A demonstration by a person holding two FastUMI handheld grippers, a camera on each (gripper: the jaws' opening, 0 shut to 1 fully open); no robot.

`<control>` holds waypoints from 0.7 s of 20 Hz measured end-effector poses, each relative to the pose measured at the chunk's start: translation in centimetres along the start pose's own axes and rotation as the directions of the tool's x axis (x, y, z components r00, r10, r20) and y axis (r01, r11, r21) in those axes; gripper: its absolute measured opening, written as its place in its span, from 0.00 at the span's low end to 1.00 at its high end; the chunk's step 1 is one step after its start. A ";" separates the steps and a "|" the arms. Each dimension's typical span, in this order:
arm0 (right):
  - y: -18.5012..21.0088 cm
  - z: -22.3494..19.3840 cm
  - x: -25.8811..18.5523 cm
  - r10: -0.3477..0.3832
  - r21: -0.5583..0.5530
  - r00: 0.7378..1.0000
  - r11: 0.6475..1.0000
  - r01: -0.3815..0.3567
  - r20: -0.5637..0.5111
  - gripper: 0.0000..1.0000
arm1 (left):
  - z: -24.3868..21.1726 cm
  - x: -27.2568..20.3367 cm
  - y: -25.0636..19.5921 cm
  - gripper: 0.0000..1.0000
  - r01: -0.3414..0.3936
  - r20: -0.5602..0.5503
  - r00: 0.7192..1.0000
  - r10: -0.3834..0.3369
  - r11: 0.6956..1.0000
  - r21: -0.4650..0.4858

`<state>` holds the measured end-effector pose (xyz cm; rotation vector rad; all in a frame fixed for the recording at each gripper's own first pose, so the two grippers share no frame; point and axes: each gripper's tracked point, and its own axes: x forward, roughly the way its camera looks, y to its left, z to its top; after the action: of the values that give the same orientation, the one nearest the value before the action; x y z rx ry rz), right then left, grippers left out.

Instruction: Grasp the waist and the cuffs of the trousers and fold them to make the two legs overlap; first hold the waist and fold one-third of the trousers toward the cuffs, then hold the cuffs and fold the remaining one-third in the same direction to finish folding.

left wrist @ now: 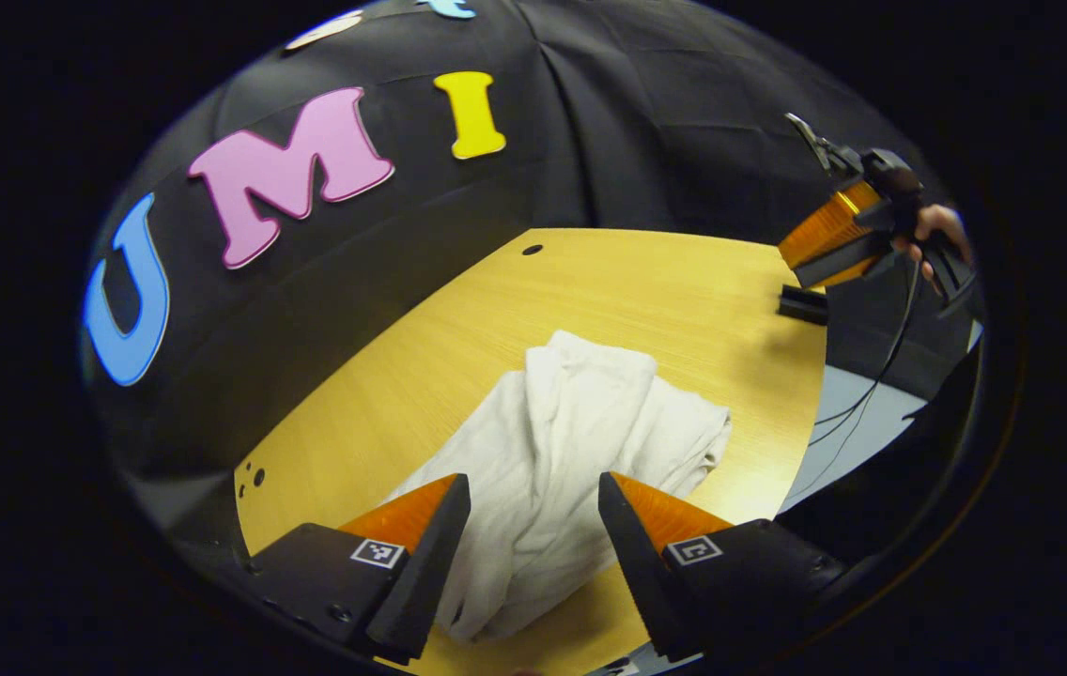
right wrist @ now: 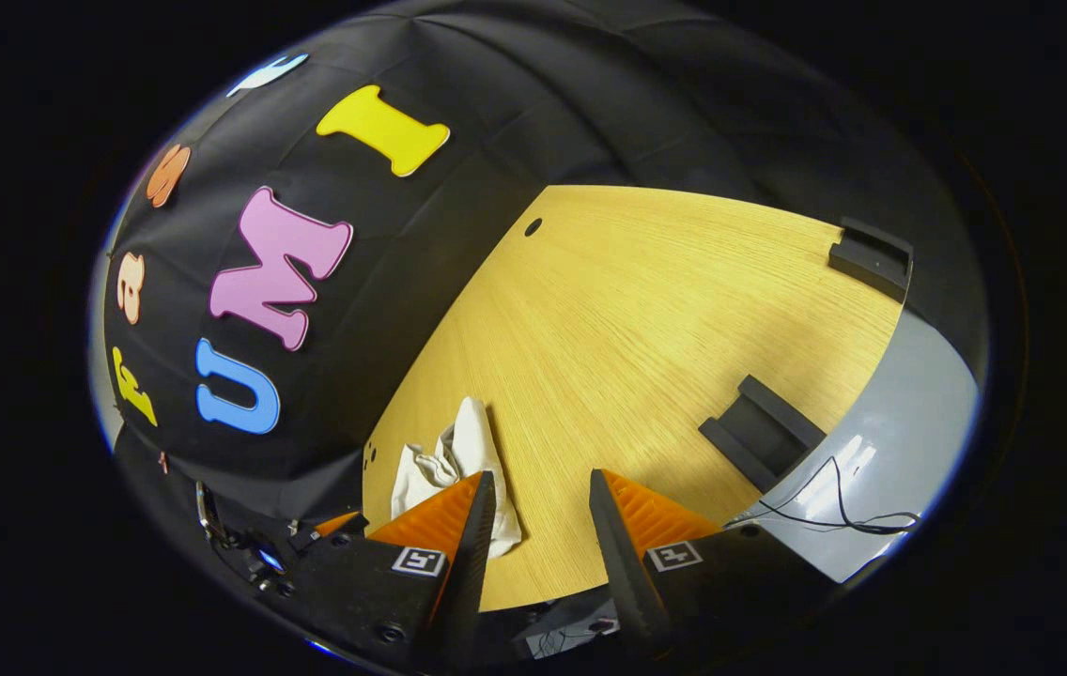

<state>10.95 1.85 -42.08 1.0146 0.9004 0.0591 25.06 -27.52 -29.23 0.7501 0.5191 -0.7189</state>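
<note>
Your table is a wide wooden top backed by the booth's black cloth wall; in the right gripper view the same table runs out to a grey floor past its edge. The trousers lie on it as a pale, rumpled bundle, folded over on themselves, with bare wood on every side that you can see. In the right gripper view the trousers sit near the table's corner by the wall, partly behind one finger.

Your left tongs hang over the near end of the bundle, standing wide, one finger to each side of the cloth with nothing pinched between them; whether they touch the fabric you cannot tell. Your right tongs are also wide and carry nothing, bare wood showing in the gap and the trousers off to their side. In the left gripper view you can see the right tongs held up above the far table edge in your hand, well apart from the trousers.

Two black brackets sit at the table's edge, and thin cables trail over the floor.
</note>
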 end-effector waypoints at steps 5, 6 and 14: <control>2.5 -1.6 0.6 0.038 -0.050 0.998 0.998 -0.041 -0.050 0.63 | 0.1 -3.1 2.5 0.86 -0.048 0.042 0.997 0.057 0.978 -0.205; 3.3 -1.8 0.9 0.051 -0.060 0.997 0.997 -0.055 -0.058 0.63 | 0.1 -3.9 2.9 0.87 -0.060 0.055 0.996 0.075 0.971 -0.232; 7.8 -4.6 1.9 0.126 -0.090 0.986 0.987 -0.135 -0.107 0.63 | -2.0 -10.0 6.1 0.87 -0.125 0.109 0.976 0.190 0.891 -0.437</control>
<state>11.81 10.24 -38.35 0.9860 0.9134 0.2644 22.78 -18.85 -21.39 0.3168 0.4524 -0.4785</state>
